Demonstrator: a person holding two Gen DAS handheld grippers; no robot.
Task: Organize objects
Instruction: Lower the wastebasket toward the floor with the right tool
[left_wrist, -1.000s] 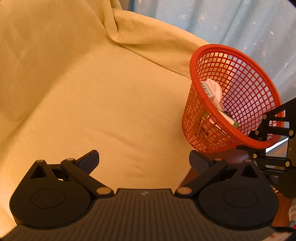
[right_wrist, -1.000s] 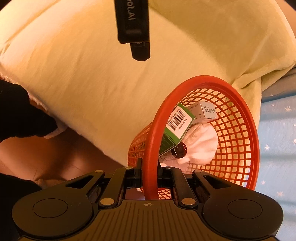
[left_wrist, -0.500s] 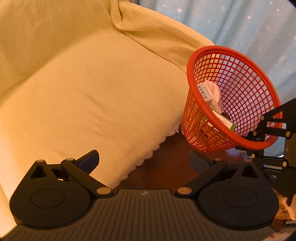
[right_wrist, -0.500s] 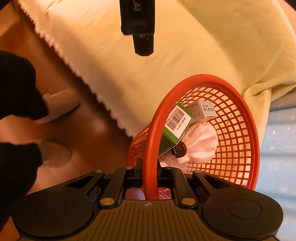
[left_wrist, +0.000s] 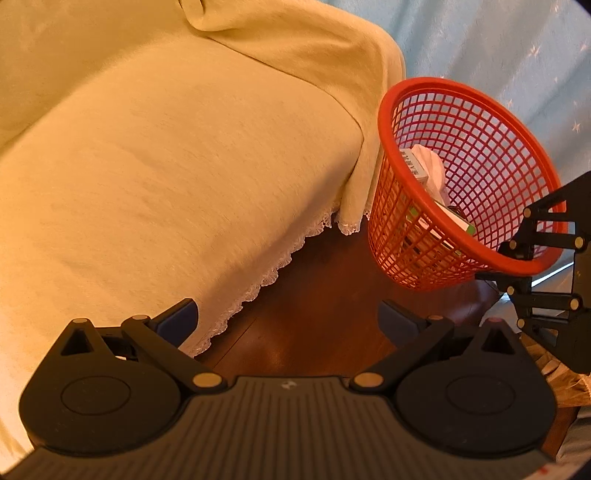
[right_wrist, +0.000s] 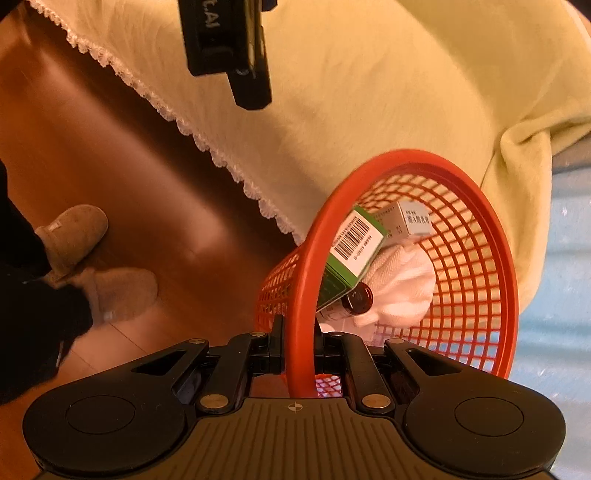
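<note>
My right gripper (right_wrist: 299, 339) is shut on the rim of a red mesh basket (right_wrist: 476, 280), which hangs tilted in the air. Inside lie a green box with a barcode (right_wrist: 354, 247), a grey-white box (right_wrist: 410, 221), a brown bottle (right_wrist: 356, 301) and a white cloth (right_wrist: 402, 284). The left wrist view shows the same basket (left_wrist: 476, 155) at the right, over the floor beside the bed, with the right gripper (left_wrist: 517, 262) clamped on its near rim. My left gripper (left_wrist: 288, 321) is open and holds nothing, low over the bed's edge.
A bed under a pale yellow cover (left_wrist: 166, 147) with a lace hem fills the left. Dark wooden floor (left_wrist: 317, 314) runs beside it. A person's slippered feet (right_wrist: 92, 266) stand on the floor at left. A light blue starred curtain (left_wrist: 517, 55) hangs behind the basket.
Both grippers have pulled back from the bed toward the floor. The basket went with the right gripper and now hangs off the bed's corner, with more floor and the feet in view.
</note>
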